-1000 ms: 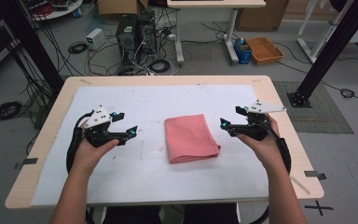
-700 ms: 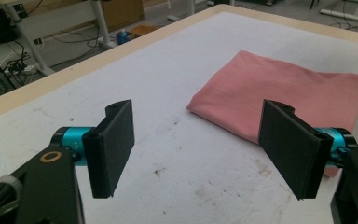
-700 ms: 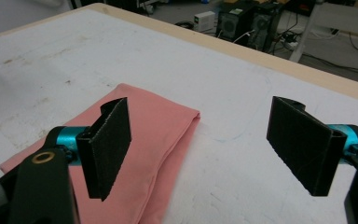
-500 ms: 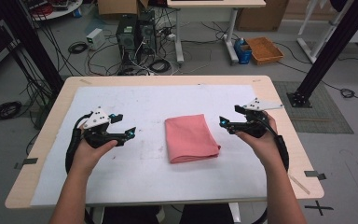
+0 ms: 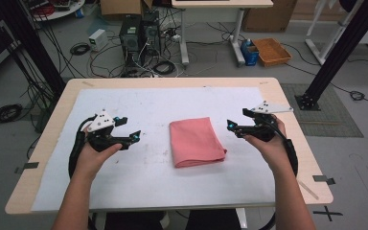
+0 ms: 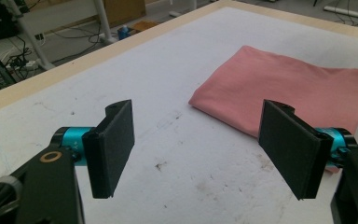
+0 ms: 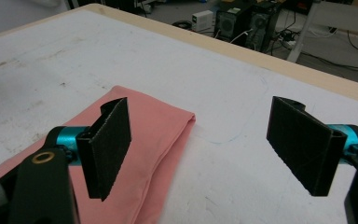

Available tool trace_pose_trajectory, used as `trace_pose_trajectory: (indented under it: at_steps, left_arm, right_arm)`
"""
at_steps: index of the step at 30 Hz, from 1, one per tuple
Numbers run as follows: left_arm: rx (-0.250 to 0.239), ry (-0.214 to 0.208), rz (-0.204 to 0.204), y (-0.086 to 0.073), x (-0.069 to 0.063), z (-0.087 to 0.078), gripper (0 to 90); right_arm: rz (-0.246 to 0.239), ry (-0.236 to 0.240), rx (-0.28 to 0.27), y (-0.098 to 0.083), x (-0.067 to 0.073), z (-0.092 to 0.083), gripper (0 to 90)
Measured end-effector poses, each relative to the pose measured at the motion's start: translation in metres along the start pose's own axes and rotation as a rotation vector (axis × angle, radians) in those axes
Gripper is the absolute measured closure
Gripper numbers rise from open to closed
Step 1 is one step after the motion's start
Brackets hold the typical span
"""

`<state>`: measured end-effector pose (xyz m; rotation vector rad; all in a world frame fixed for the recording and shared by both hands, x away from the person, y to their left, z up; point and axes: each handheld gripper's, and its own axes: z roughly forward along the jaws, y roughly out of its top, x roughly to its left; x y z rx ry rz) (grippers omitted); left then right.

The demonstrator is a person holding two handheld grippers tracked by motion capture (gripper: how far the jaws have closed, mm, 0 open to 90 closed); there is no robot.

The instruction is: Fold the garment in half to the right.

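White tabletop (image 5: 139, 191), folded pink cloth (image 5: 195, 142)

Folded pink cloth (image 5: 196, 142) between grippers

left gripper (image 5: 135, 139): black body, grey three-cornered plate on top with small dark screws, blue-green light near the front
right gripper (image 5: 231, 127): black body, same grey plate with dark screws, blue-green light at the tip
jaws: flat black rectangular pads with a fine rough face, each on a turquoise metal collar
jaw mounts: black blocks, each with a brass-coloured ring around a hole
cables: black, one looping from the back of each gripper along the forearm
forearms: bare, no sleeves in sight
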<state>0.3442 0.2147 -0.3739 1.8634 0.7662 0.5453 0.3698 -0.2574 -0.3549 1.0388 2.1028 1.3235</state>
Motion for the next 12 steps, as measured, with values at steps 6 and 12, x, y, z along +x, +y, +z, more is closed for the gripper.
trace_pose_trajectory:
  at_steps: [6, 12]
  left_arm:
    - [-0.003, -0.007, -0.003, 0.0003, 0.0022, -0.0017, 27.2]
    - [-0.006, -0.005, -0.008, 0.0005, 0.0032, -0.0025, 27.2]
  right_arm:
    - [0.004, 0.0, 0.0, 0.0009, 0.0009, 0.0015, 21.9]
    - [0.001, 0.005, 0.005, 0.0007, 0.0025, 0.0018, 22.0]
